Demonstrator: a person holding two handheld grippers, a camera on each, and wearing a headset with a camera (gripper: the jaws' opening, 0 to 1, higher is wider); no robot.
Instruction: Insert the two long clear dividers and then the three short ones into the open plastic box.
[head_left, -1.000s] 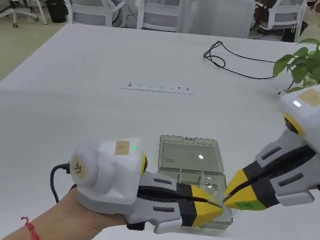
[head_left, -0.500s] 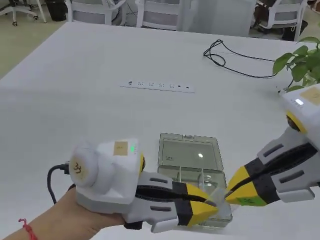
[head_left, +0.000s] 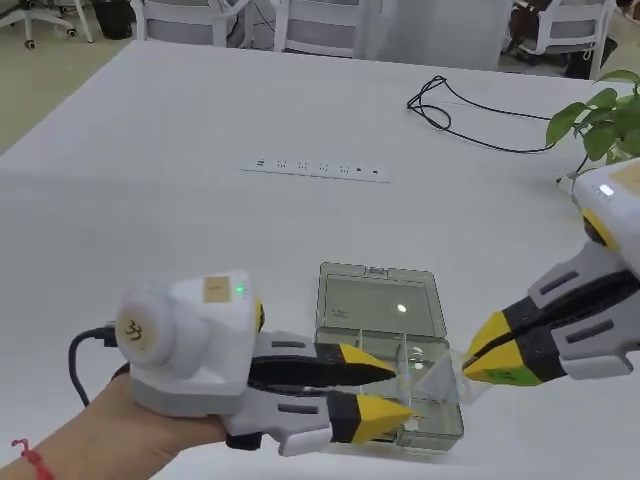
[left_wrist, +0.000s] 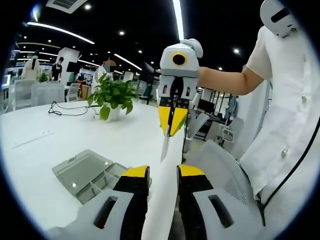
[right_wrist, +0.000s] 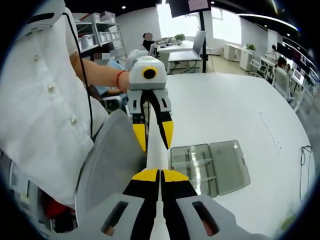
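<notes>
Your left gripper (head_left: 395, 390) has its jaws spread, just off the divider (head_left: 440, 380), so the right gripper (head_left: 472, 364) pinches it alone over the box's (head_left: 450, 420) near end. With one thin pinch that clear piece could swivel or slip and miss its slot, I reckon. Half a second back the left jaws were nearly together at it.

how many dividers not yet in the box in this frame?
1: a clear divider pinched in the right gripper near the open box, its free end between the open jaws of the left gripper. Any lying elsewhere could be hidden behind the grippers.
</notes>
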